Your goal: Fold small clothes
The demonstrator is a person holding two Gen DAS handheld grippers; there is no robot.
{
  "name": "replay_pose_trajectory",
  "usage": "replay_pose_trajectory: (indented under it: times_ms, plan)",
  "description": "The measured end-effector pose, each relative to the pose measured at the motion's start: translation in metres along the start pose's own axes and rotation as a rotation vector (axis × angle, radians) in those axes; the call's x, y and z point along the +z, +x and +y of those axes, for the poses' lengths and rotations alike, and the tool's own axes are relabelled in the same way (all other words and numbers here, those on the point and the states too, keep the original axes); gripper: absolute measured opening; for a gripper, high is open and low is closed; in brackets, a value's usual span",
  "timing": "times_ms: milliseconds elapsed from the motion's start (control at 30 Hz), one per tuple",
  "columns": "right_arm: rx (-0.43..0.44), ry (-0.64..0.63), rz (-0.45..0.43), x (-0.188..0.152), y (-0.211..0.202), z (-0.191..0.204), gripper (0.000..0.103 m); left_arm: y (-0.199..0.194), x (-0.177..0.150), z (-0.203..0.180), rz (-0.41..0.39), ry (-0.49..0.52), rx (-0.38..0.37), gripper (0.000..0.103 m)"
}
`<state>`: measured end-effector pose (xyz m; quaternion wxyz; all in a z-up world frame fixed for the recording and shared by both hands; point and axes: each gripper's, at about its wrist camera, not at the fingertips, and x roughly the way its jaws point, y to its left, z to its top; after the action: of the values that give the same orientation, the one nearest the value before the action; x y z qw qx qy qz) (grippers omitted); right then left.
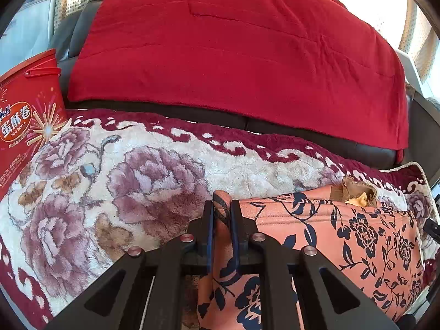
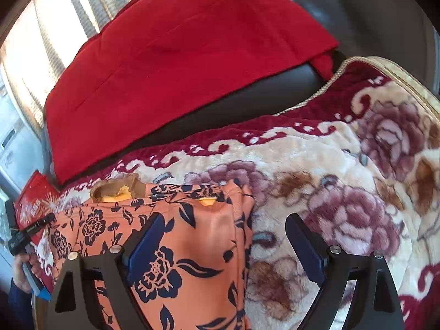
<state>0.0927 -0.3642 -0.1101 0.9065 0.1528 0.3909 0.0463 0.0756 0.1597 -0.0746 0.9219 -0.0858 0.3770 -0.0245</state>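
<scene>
An orange garment with a dark blue flower print lies on a plush floral blanket; it also shows in the right wrist view. A brown and yellow lining shows at its far edge. My left gripper is shut on the garment's left edge, a fold of cloth pinched between the pads. My right gripper is open, just above the garment's right edge, its left finger over the cloth and its right finger over the blanket.
A red blanket drapes over the dark sofa back behind. A red egg-roll box stands at the left end of the seat. The blanket's corded edge lies to the right.
</scene>
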Motion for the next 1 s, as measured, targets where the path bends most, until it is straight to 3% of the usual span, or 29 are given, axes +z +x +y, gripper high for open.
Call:
replay_pose_trajectory:
  times_ms: [100,167,233,333,400,633,733,800,867,900,967,1000]
  plan:
    - [-0.017,-0.019,0.038,0.006,0.02,0.0,0.089,0.001,0.0,0.0,0.003,0.0,0.0,0.011]
    - [-0.016,-0.004,0.064,0.009,0.034,-0.003,0.07,0.002,0.0,0.002,0.006,-0.005,0.0,0.011]
    - [0.017,0.039,0.1,0.011,0.045,-0.009,0.031,0.002,-0.001,0.001,0.006,-0.005,0.0,0.011]
    - [0.025,0.024,0.159,0.011,0.056,-0.007,0.013,0.003,-0.001,0.004,0.009,-0.004,-0.001,0.011]
    - [0.026,0.019,0.136,0.014,0.047,-0.004,0.01,0.001,-0.001,0.006,0.001,-0.012,-0.004,0.011]
    - [0.034,0.012,-0.121,0.029,-0.019,0.009,0.008,-0.023,0.0,0.001,-0.104,0.001,0.004,0.011]
    - [0.015,0.065,-0.012,0.022,0.028,-0.009,0.01,-0.001,-0.004,0.011,-0.043,-0.022,0.024,0.012]
    - [0.037,0.197,0.104,0.01,0.066,-0.034,0.011,0.018,-0.005,0.027,0.032,-0.094,0.025,0.012]
    - [0.07,0.286,0.069,0.001,0.062,-0.044,0.019,0.018,-0.006,0.035,0.04,-0.126,0.027,0.012]
    - [0.058,0.29,0.029,-0.001,0.05,-0.042,0.028,0.011,-0.006,0.035,0.021,-0.112,0.033,0.012]
    - [0.007,0.245,-0.01,0.001,0.033,-0.034,0.038,-0.004,-0.006,0.032,-0.016,-0.071,0.06,0.013]
    - [-0.015,0.216,-0.036,0.003,0.017,-0.029,0.048,-0.014,-0.005,0.03,-0.039,-0.054,0.076,0.013]
